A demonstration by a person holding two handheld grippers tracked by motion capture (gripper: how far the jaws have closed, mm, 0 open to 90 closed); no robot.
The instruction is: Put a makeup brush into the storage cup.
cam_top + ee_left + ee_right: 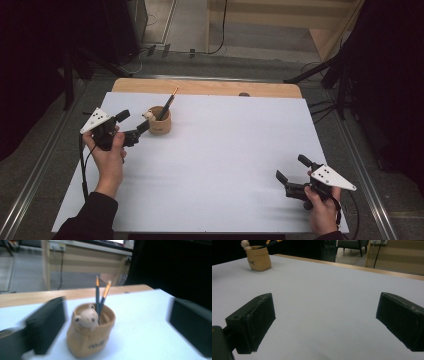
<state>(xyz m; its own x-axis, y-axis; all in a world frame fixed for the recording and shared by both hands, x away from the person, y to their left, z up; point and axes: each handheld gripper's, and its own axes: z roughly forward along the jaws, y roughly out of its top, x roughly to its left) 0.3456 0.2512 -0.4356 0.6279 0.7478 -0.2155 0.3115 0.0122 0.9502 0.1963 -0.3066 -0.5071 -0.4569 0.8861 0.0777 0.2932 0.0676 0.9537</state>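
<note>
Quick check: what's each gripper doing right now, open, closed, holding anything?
Left gripper: open, holding nothing, its jaws to either side of the tan fabric pencil pot with a small animal figure.
Right gripper: open, holding nothing, over the white table sheet.

One tan holder (160, 122) stands at the upper left of the high view, with one small animal figure (86, 318) on its rim and two pencils (102, 300) inside. Two grippers: left (134, 129), right (292, 170).

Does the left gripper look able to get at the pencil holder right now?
Probably yes. The left gripper sits right beside the pencil holder, jaws open wide on either side of it in the left gripper view, with nothing between them.
</note>
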